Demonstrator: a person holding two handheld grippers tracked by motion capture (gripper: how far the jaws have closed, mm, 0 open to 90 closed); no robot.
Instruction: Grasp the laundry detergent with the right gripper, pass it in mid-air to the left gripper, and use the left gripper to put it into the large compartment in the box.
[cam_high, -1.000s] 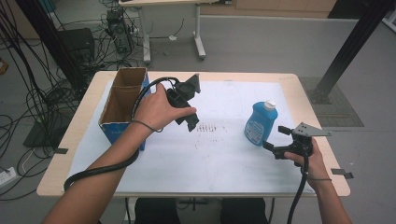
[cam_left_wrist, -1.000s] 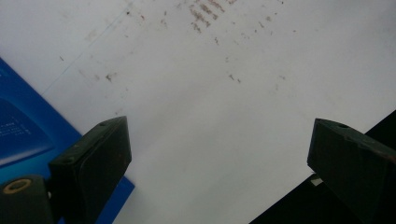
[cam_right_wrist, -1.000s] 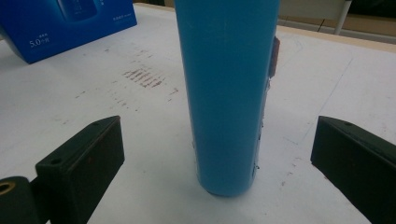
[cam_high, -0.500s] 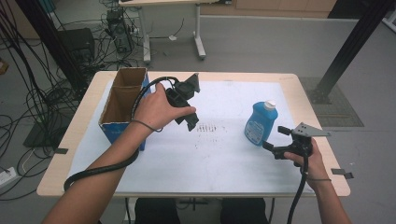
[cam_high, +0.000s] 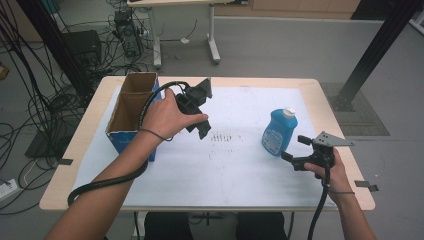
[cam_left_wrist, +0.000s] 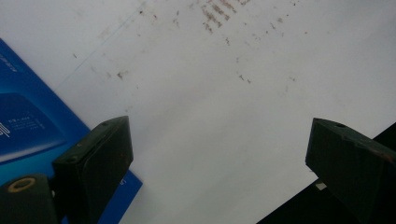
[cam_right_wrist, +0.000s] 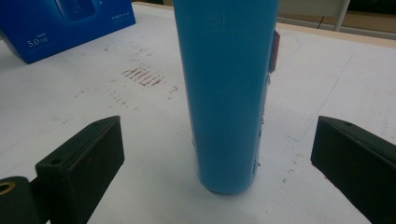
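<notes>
Table (cam_high: 240, 200) with white sheet spans mid-frame in the high view. Open cardboard box (cam_high: 131, 112) at upper left of it. Blue bottle (cam_high: 279, 131) stands upright right of centre. My right gripper (cam_high: 299, 149) sits just beside the bottle, jaws wide apart, holding nothing. My left gripper (cam_high: 200, 127), centre-left above the sheet, likewise wide open and empty.
</notes>
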